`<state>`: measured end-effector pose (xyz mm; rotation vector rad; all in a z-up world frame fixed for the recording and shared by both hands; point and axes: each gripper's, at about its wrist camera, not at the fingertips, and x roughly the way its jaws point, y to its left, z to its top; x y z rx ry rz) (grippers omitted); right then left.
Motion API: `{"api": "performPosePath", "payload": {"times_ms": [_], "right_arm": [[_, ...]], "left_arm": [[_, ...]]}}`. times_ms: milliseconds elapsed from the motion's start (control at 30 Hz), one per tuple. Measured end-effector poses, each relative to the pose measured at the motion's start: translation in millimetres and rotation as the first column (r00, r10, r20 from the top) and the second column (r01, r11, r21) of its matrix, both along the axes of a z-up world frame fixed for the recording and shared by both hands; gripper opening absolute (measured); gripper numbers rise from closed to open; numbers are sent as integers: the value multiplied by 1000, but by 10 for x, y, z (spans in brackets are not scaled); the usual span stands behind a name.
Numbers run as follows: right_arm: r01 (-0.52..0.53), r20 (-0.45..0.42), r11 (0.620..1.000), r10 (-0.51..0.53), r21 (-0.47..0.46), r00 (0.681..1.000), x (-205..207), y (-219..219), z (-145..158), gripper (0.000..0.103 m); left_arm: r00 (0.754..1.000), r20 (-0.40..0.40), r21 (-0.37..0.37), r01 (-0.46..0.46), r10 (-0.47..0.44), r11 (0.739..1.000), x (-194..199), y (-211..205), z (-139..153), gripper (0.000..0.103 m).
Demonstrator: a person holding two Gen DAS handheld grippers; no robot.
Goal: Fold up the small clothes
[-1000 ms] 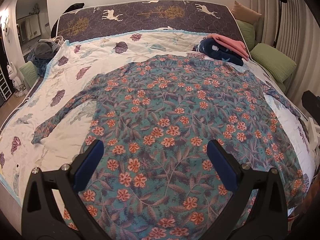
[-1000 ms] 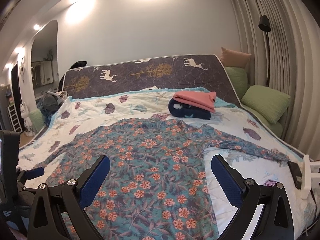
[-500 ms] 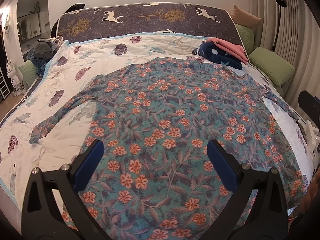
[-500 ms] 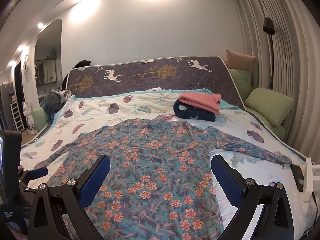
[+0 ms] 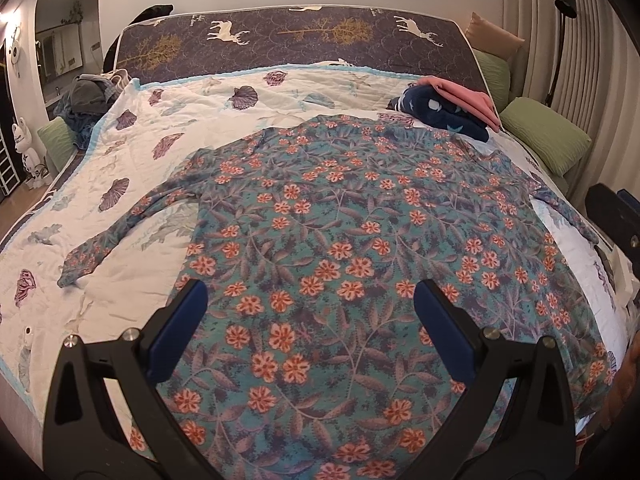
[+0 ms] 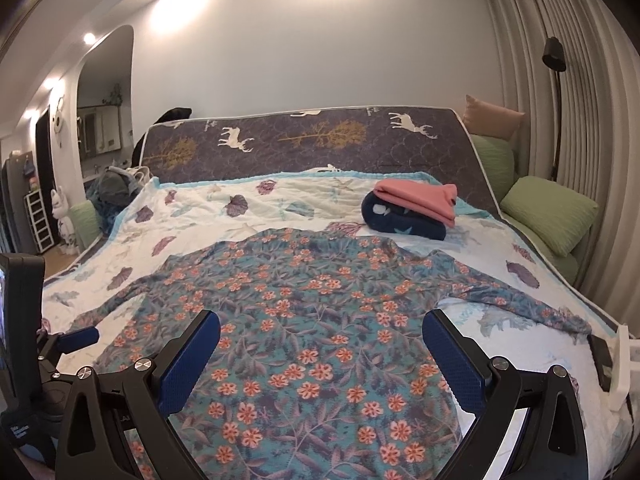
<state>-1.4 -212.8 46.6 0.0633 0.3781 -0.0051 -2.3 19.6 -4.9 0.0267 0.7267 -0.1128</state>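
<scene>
A teal long-sleeved shirt with orange flowers point(image 5: 340, 240) lies spread flat on the bed, sleeves out to both sides; it also shows in the right wrist view point(image 6: 312, 320). My left gripper point(image 5: 310, 316) is open and empty, held above the shirt's lower part. My right gripper point(image 6: 320, 348) is open and empty, above the shirt's lower hem. The left gripper's blue fingertip point(image 6: 80, 338) shows at the left edge of the right wrist view.
A folded pink garment on a folded navy one point(image 6: 412, 212) sits at the bed's far right. Green pillows point(image 6: 548, 212) lie along the right side by the curtain. A clothes heap point(image 5: 88, 96) sits far left. A white stand point(image 6: 620, 364) is at the right edge.
Both grippers have pulled back and risen a little, so the shirt looks smaller and more of the wall shows. Both stay open and the shirt has not moved.
</scene>
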Motion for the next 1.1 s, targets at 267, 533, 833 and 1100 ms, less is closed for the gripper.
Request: {"api": "performPosePath", "payload": {"times_ms": [267,533,833,1100], "right_arm": [[-17,-42,1000,17,-13,999,91,102,42,103],[-34,-68,999,33,-13,997,183,200,42,103],[-70,-66,997,68,-22,995,316,322,135,103],[-104,-6,993,104,-52,995,568,354,522,103]], "left_arm": [[1000,-6,3,-3,3,1000,22,30,-13,103],[1000,3,1,-1,1,1000,70,131,5,103],[1000,-5,-37,-9,9,999,184,290,37,103],[995,31,-235,-89,99,968,577,1091,295,102]]}}
